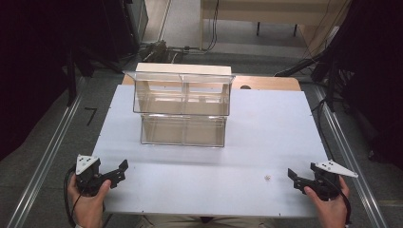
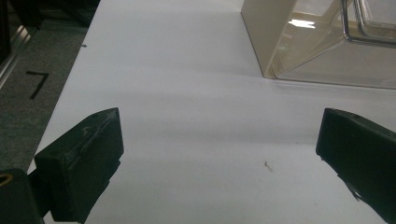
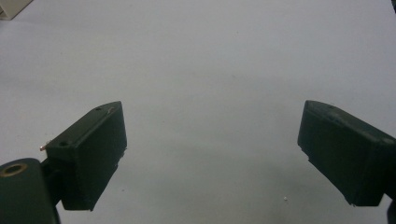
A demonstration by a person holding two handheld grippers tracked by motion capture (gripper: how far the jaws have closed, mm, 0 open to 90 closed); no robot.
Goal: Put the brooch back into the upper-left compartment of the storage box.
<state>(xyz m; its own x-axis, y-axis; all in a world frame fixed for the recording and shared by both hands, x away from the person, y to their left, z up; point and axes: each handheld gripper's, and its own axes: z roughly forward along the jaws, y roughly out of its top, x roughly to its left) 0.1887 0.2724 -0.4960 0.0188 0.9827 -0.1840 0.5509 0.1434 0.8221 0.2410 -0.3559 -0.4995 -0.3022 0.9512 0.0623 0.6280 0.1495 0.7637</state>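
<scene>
Clear two-tier bin sits upper centre of the high view, at the far middle of the white table, well apart from both my tools. My left gripper rests at the lower left edge, jaws spread wide, nothing between them. My right gripper waits lower right, jaws just as wide and empty. By my reckoning nothing has begun yet; this looks like the ready stance. A tiny pale speck lies near the right gripper, too small to identify. Next I would need to reach forward to the bin. In the left gripper view the bin is cut off at the upper right, and through its glare I cannot tell whether it holds anything.
</scene>
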